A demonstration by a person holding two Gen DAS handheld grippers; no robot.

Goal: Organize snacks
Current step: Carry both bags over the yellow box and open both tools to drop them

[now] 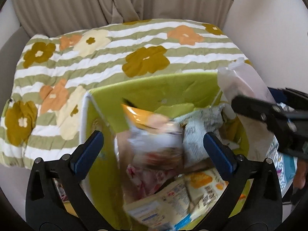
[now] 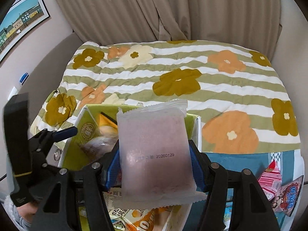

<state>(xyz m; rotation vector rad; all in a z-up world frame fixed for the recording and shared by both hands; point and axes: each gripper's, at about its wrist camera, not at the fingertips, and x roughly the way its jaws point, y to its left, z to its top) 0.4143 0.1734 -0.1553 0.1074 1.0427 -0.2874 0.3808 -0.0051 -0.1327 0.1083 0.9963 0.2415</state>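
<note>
Frosted packet poised over the green snack box

The right gripper (image 2: 155, 161) clamps a frosted pink snack packet (image 2: 154, 150) across its width, long axis upright at frame centre, directly above the green box (image 2: 77, 144) of packets. At lower centre, the left gripper (image 1: 154, 150) hangs released and empty over a blurred orange-topped packet (image 1: 146, 119) inside the box.

**Flowers, stripes and lime green**

The quilt (image 2: 192, 73) has sage-and-white stripes with olive, orange and cream flowers. The box (image 1: 154, 88) is lime green inside. The frosted packet (image 2: 154, 154) shows pale pink. Curtains (image 2: 154, 9) are beige; the tong pads (image 1: 219, 154) are blue.
</note>
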